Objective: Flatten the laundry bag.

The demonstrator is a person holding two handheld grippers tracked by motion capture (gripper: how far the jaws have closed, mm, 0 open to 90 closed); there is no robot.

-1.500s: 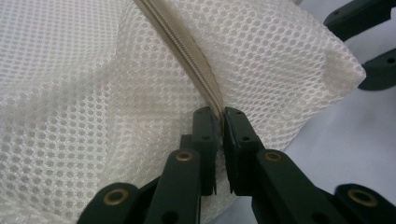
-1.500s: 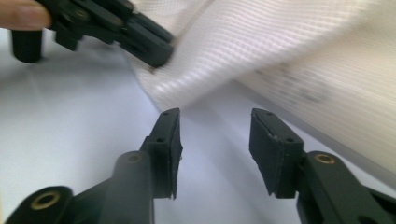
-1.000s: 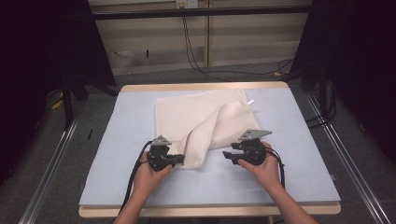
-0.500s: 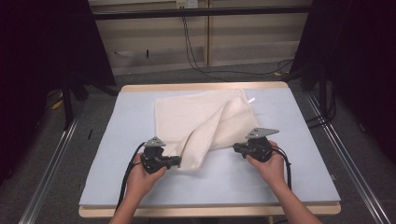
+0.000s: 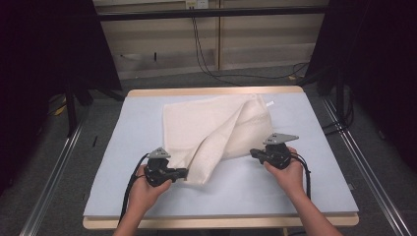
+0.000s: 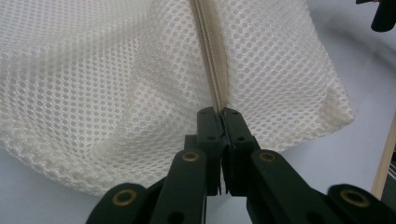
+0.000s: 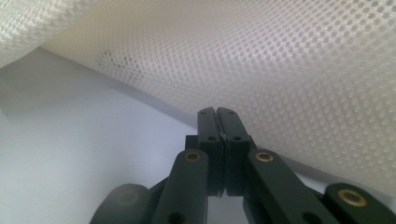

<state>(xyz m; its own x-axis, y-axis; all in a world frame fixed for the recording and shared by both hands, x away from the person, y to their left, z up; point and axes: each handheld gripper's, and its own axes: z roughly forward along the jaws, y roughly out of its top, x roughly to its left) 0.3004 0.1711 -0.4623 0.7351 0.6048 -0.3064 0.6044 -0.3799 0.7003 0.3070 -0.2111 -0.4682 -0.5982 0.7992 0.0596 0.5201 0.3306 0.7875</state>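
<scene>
Two grippers: the left gripper point(image 5: 186, 172) and the right gripper point(image 5: 252, 152) both sit low on the table point(image 5: 324, 191), one at each near side of the bag.
Mesh bag: the white mesh bag point(image 5: 206, 123) lies in the middle of the table. A folded flap hangs down toward the near left.
Left fingers: closed tight on the end of the zipper point(image 6: 210, 51), at the near tip of the flap.
Right fingers: the jaws have just been closing. They look pinched on the thin near right edge of the bag.
Do it well: I think the next job is to pull the bag flat. Lift just a little and pull both sides slowly and evenly. Keep the pinch firm so the thin mesh does not slip out.
Watch out: the right bite looks tiny, so a hard tug may lose it.
Hand pose: the left hand point(image 5: 147, 189) points its gripper to the right. The right hand point(image 5: 287, 172) points its gripper to the left. Both are held level.
</scene>
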